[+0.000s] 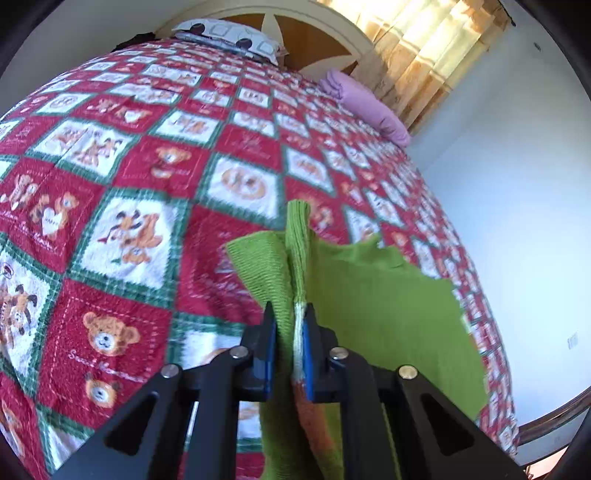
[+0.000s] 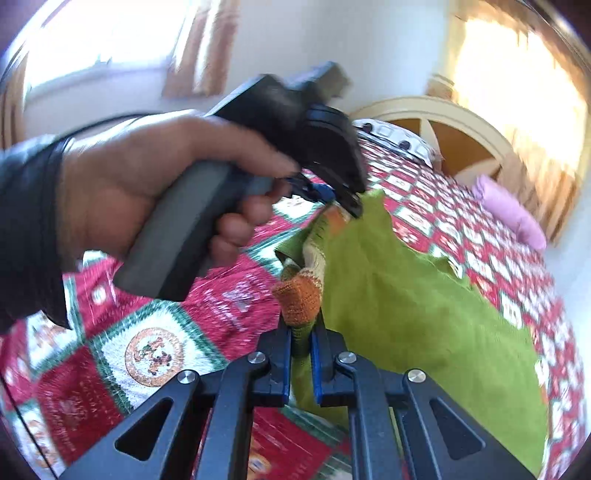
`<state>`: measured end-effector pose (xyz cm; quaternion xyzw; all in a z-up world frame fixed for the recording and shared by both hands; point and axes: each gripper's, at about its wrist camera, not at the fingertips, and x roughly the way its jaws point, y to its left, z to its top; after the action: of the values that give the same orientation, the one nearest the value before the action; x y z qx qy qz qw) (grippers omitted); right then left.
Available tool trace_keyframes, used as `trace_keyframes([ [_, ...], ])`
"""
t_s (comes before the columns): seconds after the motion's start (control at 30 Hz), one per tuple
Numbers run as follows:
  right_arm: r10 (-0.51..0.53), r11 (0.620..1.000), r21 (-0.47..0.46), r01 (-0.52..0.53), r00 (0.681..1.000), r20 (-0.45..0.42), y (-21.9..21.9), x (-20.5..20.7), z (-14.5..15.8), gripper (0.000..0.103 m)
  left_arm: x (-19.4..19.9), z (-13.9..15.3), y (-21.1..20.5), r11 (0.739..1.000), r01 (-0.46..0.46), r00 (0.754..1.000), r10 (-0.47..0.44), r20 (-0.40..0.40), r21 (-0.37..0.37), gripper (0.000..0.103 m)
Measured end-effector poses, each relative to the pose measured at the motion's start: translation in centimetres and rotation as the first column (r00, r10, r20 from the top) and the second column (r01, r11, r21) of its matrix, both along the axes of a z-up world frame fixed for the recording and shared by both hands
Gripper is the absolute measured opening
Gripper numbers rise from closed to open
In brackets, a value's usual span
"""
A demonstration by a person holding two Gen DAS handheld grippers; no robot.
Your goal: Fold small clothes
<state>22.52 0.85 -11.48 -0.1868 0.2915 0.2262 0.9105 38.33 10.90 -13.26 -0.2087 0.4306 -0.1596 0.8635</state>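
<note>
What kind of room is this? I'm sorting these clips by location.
Most likely a bedroom: a bed with a teddy-bear quilt, a pillow against a headboard, and a curtained window.

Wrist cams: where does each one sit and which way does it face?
Left wrist: on the left hand-held gripper, looking along its fingers, down over the quilt toward the headboard; jaws clamp the green garment.
Right wrist: on the right hand-held gripper, facing alike; jaws clamp the garment's orange trim; shows the person's left hand and dark sleeve.
Shared: garment, quilt, headboard, purple pillow.
</note>
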Motion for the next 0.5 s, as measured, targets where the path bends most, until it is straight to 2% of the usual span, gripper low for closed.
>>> trace_keyframes([
  [0.13, -0.042, 0.994, 0.1, 0.046, 0.998, -0.042, -3.9, 0.4, 1.5, 0.007, -0.1, 2.2, -1.8, 1.0, 0.005, 1.0, -0.005, 0.031, -0.002, 0.012],
  [0.5, -0.125, 0.955, 0.257, 0.146, 0.988, -0.095, -11.3, 0.8, 3.0, 0.007, -0.2, 6.4, -8.5, 0.997, 0.072, 0.994, -0.073, 0.085, 0.016, 0.012],
])
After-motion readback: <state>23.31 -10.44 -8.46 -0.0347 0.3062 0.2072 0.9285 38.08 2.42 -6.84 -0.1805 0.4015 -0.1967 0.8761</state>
